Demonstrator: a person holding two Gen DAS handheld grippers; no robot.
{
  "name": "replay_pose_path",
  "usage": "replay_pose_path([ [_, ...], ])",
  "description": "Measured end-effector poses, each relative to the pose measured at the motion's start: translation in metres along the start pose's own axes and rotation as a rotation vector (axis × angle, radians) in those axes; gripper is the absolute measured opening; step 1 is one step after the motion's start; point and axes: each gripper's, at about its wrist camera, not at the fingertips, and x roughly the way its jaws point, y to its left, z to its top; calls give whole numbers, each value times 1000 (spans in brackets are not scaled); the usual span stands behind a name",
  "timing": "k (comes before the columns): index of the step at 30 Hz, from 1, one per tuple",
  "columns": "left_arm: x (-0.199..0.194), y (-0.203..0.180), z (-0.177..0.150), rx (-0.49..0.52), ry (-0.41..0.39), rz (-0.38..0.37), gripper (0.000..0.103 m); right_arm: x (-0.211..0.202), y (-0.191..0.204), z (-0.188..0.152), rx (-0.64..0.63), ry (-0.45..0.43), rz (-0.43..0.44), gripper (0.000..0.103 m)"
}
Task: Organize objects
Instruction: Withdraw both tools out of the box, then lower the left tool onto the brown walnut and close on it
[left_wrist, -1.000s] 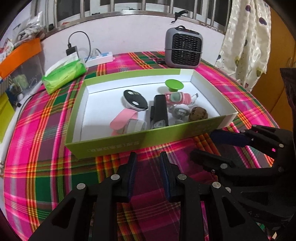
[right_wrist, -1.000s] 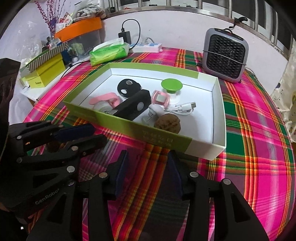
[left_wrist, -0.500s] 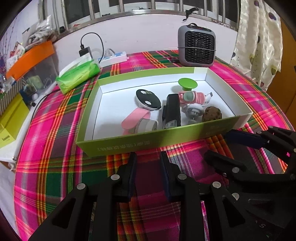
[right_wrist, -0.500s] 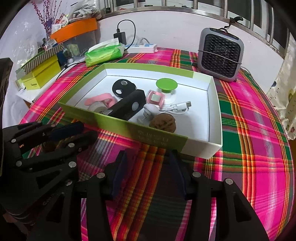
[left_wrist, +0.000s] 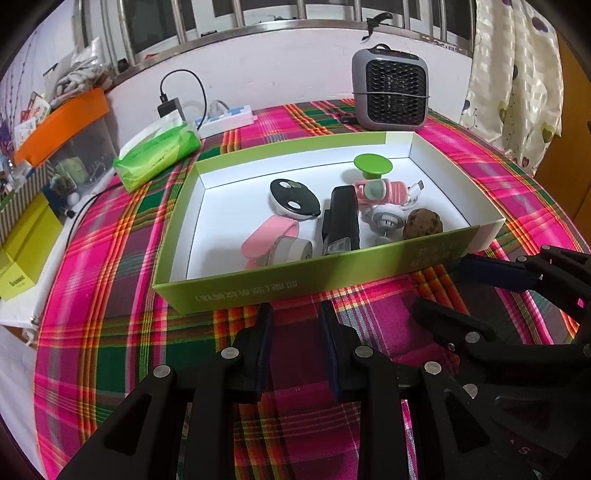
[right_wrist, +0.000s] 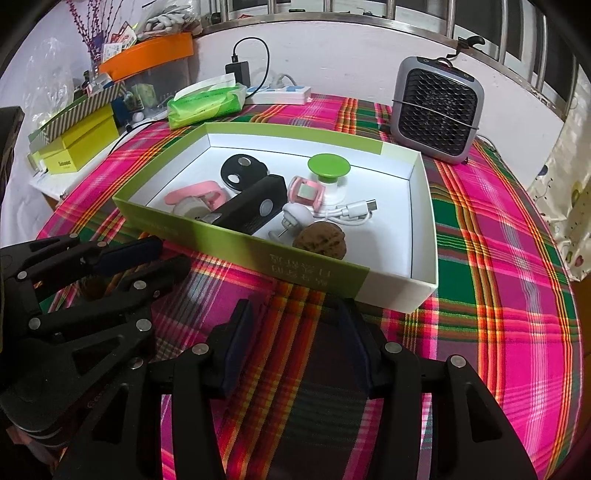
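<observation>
A green-and-white open box (left_wrist: 295, 280) (right_wrist: 236, 240) lies on the plaid cloth. It holds a black round disc (left_wrist: 293, 197), a pink strap piece (left_wrist: 269, 240), a black rectangular device (left_wrist: 341, 218), a pink clip (left_wrist: 380, 190), a green round cap (left_wrist: 372, 165), a white plug (left_wrist: 386, 219), a walnut (left_wrist: 423, 225) and a white cable (right_wrist: 351, 212). My left gripper (left_wrist: 295, 314) (right_wrist: 155, 258) hovers open just before the box's front wall, with nothing between its fingers. My right gripper (right_wrist: 293, 314) (left_wrist: 458, 291) sits beside it on the right, open and holding nothing.
A grey fan heater (left_wrist: 389, 92) stands behind the box. At the back left are a green tissue pack (left_wrist: 159, 155) and a white power strip (left_wrist: 229, 118). Off the table's left edge are a yellow box (left_wrist: 22, 251) and an orange-lidded bin (left_wrist: 62, 125). A curtain (left_wrist: 517, 74) hangs at the right.
The left wrist view has swung a little to the left, bringing the yellow box into sight. Both grippers stay in front of the box with nothing held.
</observation>
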Motion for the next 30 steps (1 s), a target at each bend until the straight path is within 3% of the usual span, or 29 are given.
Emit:
replay_pose_path([
  [4, -10, -5, -2, 38, -43, 66, 23, -1, 2, 0, -3, 0, 1, 51],
  [12, -32, 6, -18, 4, -71, 68, 23, -11, 7, -9, -4, -15, 60, 52],
  [24, -46, 49, -40, -134, -96, 11, 23, -19, 19, -15, -41, -25, 102, 52],
  [30, -60, 66, -46, -165, -160, -37, 23, -19, 15, -16, -35, -27, 109, 52],
])
